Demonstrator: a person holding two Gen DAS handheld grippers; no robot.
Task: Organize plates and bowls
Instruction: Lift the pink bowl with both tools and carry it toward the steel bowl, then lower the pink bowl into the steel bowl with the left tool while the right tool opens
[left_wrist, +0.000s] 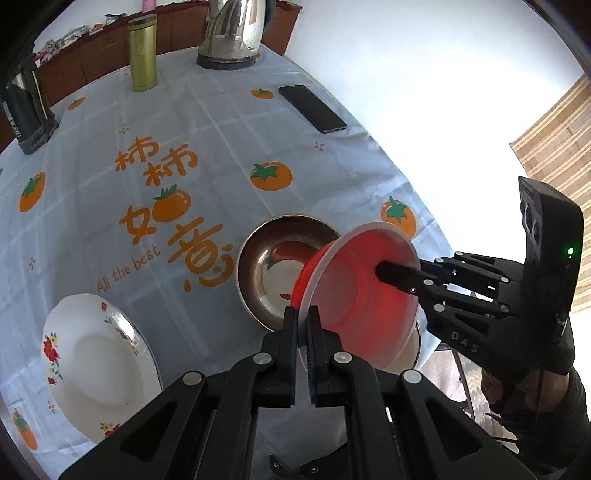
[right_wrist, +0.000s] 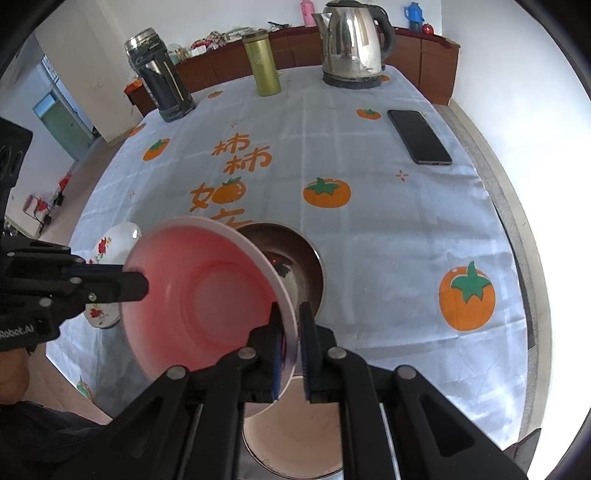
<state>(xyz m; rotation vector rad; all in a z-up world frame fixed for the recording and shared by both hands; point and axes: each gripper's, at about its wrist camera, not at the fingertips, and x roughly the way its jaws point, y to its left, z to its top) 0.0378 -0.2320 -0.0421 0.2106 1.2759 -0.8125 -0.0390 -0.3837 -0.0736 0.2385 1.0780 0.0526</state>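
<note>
I hold the red bowl (left_wrist: 354, 295) up off the table with both grippers, tilted on its side above the near edge. My left gripper (left_wrist: 302, 321) is clamped on the bowl's pale rim, pads pressed tight on either side of it. My right gripper (right_wrist: 290, 317) straddles the opposite part of the rim; the left pad lies against the rim, while a thin gap shows at the right pad, so I cannot tell whether that grip is firm. In the left wrist view the right gripper's finger reaches over the rim into the bowl.

Below and just behind the red bowl a steel bowl (left_wrist: 273, 258) sits upright on the tablecloth (left_wrist: 184, 122), near the near edge, and it mirrors some of the red. Right under my right gripper lies another dish with a pinkish inside (right_wrist: 295, 435), at the table's near edge, partly hidden by the fingers. A white plate with red flowers (left_wrist: 92, 365) rests towards the near left corner, well apart from the steel bowl.

Along the far edge stand a steel kettle (right_wrist: 351, 40), a gold flask (right_wrist: 264, 62) and a dark flask (right_wrist: 159, 77). A black phone (right_wrist: 419, 136) lies flat near the right edge.
</note>
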